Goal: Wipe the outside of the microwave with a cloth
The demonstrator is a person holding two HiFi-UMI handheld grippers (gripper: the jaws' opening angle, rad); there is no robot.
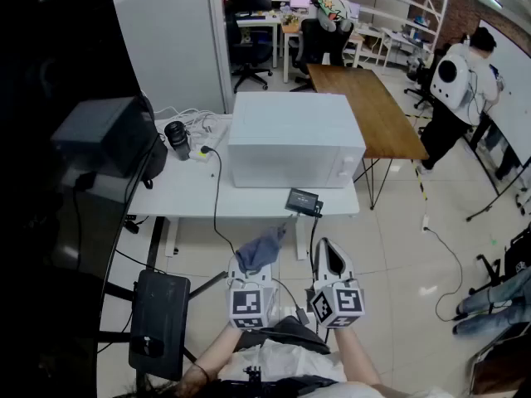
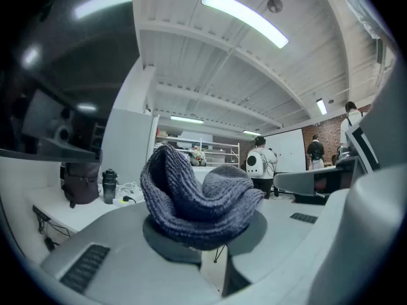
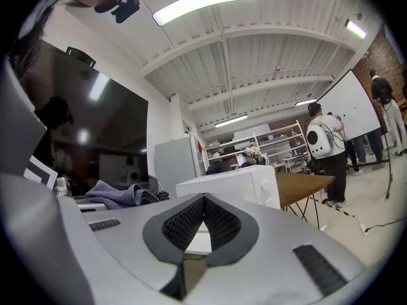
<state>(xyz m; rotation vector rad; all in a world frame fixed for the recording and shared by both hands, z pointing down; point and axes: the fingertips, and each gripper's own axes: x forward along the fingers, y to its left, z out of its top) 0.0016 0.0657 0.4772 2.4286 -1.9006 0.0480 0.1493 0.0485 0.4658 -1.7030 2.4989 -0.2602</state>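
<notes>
Cloth (image 1: 259,251) first: how is it going to handle, in your opinion?

It is looking soft and light, a grey-blue knitted piece that is folding over itself. I am judging that it is gripping well and not slipping, and that nothing in it is at risk of breaking. It is only flopping. The best hold is on a bunched fold, so that a loose part is hanging free for the wiping.

And where is it sitting now?

The left gripper (image 1: 251,270) is pinching it. In the left gripper view the jaws are closing on the bunch, and the fabric is swelling up above them.

How are the hands posing, going from the left side?

Both are being held low and close to the person's body, side by side, over the floor in front of the white table (image 1: 182,193). The left one is pointing forward with its load on top. The right gripper (image 1: 329,251) is pointing the same way, its jaws pressing together with nothing between them.

And the microwave (image 1: 294,139)?

It is standing on that table, ahead of both grippers and well apart from them. Nothing is touching it, so I am judging that the wiping is not yet beginning.
</notes>
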